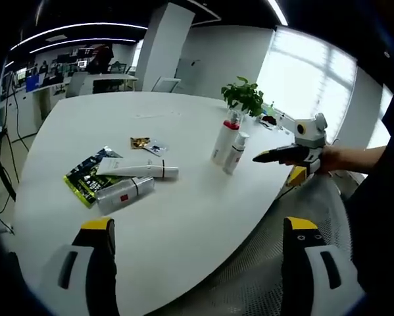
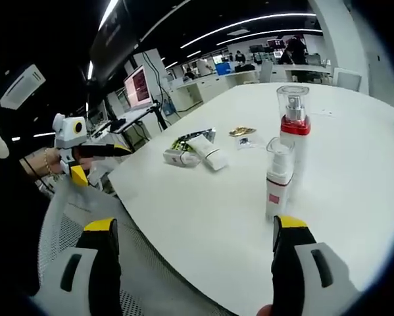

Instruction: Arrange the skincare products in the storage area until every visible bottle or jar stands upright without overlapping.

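Standing upright side by side near the far edge of the round white table (image 1: 183, 217): two white pump bottles, the taller red-collared one (image 1: 224, 139) and the shorter clear-capped one (image 1: 235, 153). Lying flat toward the left: one white squeeze tube (image 1: 139, 170) and one silver tube with a red label (image 1: 125, 194), both resting by one green-and-black packet (image 1: 88, 176). Sitting beyond: two small sachets (image 1: 148, 144). Hovering wide open, gripping nothing: left gripper (image 1: 200, 227) and right gripper (image 2: 195, 227).
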Available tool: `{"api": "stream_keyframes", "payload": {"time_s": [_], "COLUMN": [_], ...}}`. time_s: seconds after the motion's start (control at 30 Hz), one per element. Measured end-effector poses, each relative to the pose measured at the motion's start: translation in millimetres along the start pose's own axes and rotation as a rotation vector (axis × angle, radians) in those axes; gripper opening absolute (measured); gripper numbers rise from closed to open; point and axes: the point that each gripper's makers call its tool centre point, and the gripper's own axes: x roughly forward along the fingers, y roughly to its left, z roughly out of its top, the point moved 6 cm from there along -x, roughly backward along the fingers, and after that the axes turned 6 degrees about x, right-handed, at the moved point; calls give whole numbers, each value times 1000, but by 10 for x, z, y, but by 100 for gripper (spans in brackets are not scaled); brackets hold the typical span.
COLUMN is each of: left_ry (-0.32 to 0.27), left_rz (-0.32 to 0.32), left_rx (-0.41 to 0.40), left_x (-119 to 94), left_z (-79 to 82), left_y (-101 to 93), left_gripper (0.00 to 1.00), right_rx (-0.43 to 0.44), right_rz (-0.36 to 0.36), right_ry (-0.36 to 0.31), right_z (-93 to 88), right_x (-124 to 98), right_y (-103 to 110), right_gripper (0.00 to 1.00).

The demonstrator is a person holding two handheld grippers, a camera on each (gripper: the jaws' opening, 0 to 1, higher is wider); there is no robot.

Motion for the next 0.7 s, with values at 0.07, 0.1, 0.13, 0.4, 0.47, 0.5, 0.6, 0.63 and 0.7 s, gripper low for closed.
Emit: {"api": "stream_keyframes", "payload": {"time_s": [0.07, 0.1, 0.13, 0.4, 0.47, 0.5, 0.6, 0.63, 0.7], "left_ry": [-2, -20, -27, -44, -33, -28, -19, -19, -26], "left_rz": [7, 17, 19, 25, 19, 16, 9, 13, 15], "left_rx": [7, 7, 8, 19, 34, 36, 36, 35, 30], "left_x": [-1, -4, -6, -2, -3, -3, 7, 5, -5], "left_z": [0, 15, 19, 23, 10, -3, -37, -37, -32], "left_y": [22, 41, 50, 43, 36, 42, 63, 68, 71], "left_gripper": [99, 99, 99, 99, 99, 99, 99, 99, 99], "right_rx": [-14, -18, -20, -84, -94, -100, -115, -121, -145], "right_rz": [14, 21, 25, 90, 99, 104, 112, 112, 102], "right_ry": [1, 4, 6, 40, 45, 49, 68, 89, 116], "right_z": [40, 68, 78, 310, 354, 396, 461, 483, 511], "right_x": [28, 49, 58, 288, 346, 386, 483, 533, 607], "right_y": [25, 54, 62, 216, 226, 238, 225, 213, 197], "right_gripper": [94, 94, 94, 95, 95, 95, 93, 92, 92]}}
